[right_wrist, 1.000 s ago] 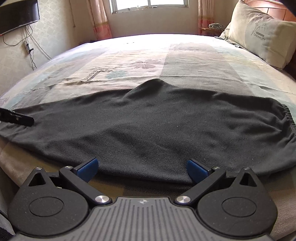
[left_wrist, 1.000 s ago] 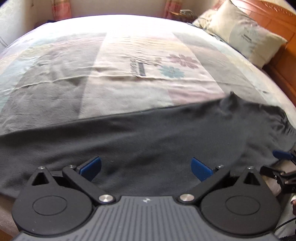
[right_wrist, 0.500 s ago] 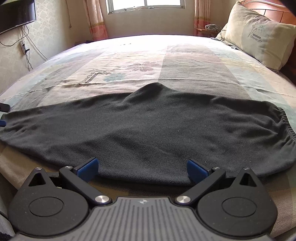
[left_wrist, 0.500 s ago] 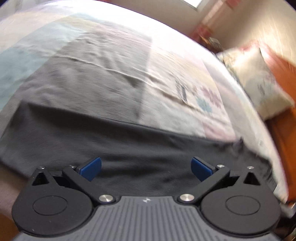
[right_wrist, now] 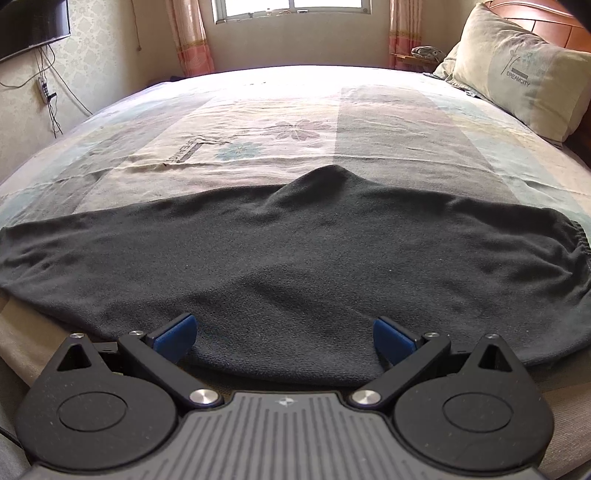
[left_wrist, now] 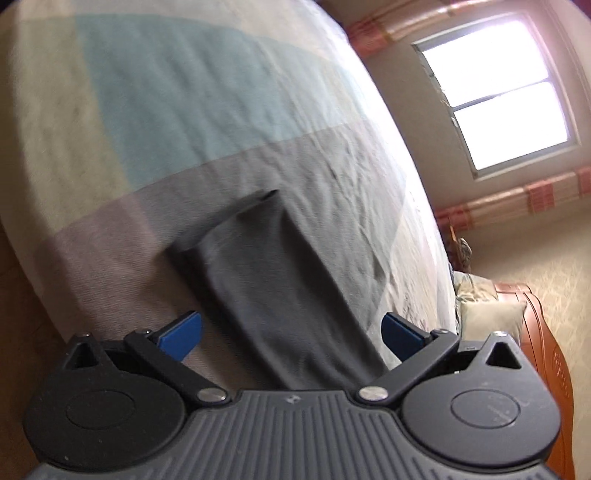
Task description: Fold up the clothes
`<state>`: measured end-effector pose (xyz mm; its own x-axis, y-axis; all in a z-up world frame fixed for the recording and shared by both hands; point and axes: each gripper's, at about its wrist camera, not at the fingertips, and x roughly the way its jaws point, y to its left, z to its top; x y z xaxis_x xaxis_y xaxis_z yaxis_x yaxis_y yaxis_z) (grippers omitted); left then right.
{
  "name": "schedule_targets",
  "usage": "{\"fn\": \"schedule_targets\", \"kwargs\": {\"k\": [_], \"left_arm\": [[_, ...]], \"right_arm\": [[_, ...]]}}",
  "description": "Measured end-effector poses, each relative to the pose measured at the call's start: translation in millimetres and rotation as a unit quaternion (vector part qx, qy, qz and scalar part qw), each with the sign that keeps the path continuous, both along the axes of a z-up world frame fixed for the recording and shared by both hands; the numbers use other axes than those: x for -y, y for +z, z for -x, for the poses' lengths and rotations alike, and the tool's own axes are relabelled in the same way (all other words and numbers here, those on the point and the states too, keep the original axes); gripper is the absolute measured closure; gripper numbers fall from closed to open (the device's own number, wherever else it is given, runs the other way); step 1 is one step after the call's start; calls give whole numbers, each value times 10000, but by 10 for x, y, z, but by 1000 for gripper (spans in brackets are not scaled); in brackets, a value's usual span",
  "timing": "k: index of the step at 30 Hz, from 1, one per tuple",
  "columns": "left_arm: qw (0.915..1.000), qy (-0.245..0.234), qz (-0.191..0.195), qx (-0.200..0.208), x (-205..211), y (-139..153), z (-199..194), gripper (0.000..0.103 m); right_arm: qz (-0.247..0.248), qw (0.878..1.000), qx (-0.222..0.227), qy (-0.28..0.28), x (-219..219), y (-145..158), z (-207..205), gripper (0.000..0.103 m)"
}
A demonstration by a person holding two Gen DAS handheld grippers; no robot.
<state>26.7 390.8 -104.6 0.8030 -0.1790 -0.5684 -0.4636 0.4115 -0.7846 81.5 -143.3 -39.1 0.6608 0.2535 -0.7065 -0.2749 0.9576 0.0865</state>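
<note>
Dark grey trousers (right_wrist: pixel 295 266) lie flat lengthwise across the bed (right_wrist: pixel 369 110), one leg end (left_wrist: pixel 236 221) squared. Left gripper (left_wrist: pixel 291 332) and right gripper (right_wrist: pixel 282 336) both spread, empty.

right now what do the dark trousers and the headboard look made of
Dark trousers: soft matte knit, probably fleece or jersey, judging by the fuzzy nap and gathered elastic waistband. Headboard: orange-brown wood with a glossy varnish, going by its sheen.

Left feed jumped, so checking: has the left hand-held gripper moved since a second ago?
Yes. The left hand-held gripper has swung left toward the trousers' leg end; window now in view.
</note>
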Motion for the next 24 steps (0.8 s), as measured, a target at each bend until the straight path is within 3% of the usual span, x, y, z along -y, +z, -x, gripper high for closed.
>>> {"fn": "schedule_targets", "kwargs": {"k": [6, 20, 24], "left_arm": [[9995, 199, 197, 141, -81, -89, -108, 1], [9990, 409, -179, 86, -135, -35, -289, 1], [9995, 2, -58, 324, 54, -58, -303, 1]], "right_arm": [[86, 10000, 12, -33, -15, 1, 4, 0], [247, 9997, -13, 2, -65, -30, -4, 0], [277, 9996, -25, 42, -85, -27, 3, 0]]}}
